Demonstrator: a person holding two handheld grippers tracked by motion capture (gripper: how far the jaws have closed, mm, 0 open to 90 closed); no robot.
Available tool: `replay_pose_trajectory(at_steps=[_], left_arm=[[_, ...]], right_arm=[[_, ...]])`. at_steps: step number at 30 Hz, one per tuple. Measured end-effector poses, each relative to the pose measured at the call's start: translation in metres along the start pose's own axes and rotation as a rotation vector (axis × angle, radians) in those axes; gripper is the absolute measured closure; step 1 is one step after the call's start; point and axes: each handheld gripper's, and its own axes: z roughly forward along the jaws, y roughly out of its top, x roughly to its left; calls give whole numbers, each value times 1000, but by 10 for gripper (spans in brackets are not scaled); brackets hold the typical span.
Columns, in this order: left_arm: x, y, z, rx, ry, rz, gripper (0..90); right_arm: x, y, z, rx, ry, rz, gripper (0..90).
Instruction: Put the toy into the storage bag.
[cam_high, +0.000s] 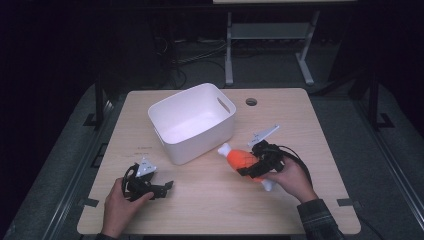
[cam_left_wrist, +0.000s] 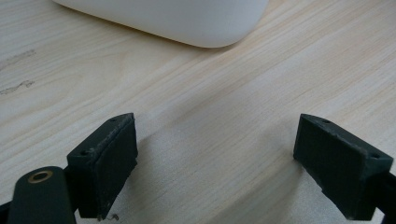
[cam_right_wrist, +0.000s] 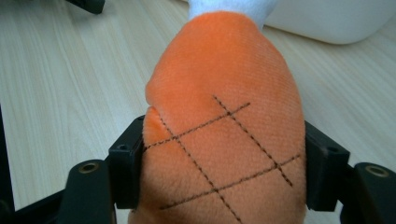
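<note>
While my left fingers (cam_left_wrist: 215, 163) rest spread beside the white plastic bin (cam_high: 192, 122), my right fingers (cam_right_wrist: 223, 168) pinch an orange-and-white plush toy (cam_right_wrist: 224, 116).

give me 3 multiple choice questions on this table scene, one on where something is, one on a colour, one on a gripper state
1. Where does the white bin stand?
A. on the table, beyond both grippers
B. on the floor
C. in the person's left hand

2. What colour is the body of the plush toy?
A. green
B. orange
C. blue

3. How are the fingers of the left gripper?
A. shut on the toy
B. shut on the bin's rim
C. open over bare wood

Answers:
1. A, the high view shows it on the table farther from the person than either gripper.
2. B, orange fabric with dark stitched lines, white at the ends.
3. C, its fingers stand wide apart with only tabletop between them, while the right gripper squeezes the toy.
</note>
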Motion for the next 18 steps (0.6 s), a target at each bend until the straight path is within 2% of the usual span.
replay_pose_trajectory(at_steps=[5, 11, 18], left_arm=[[0, 0, 0, 5, 0, 4, 126], [0, 0, 0, 3, 1, 0, 126], [0, 0, 0, 3, 0, 0, 126]], right_arm=[[-1, 6, -8, -10, -6, -12, 302], [-1, 13, -17, -32, 9, -20, 301], [-1, 25, -27, -48, 18, -52, 300]])
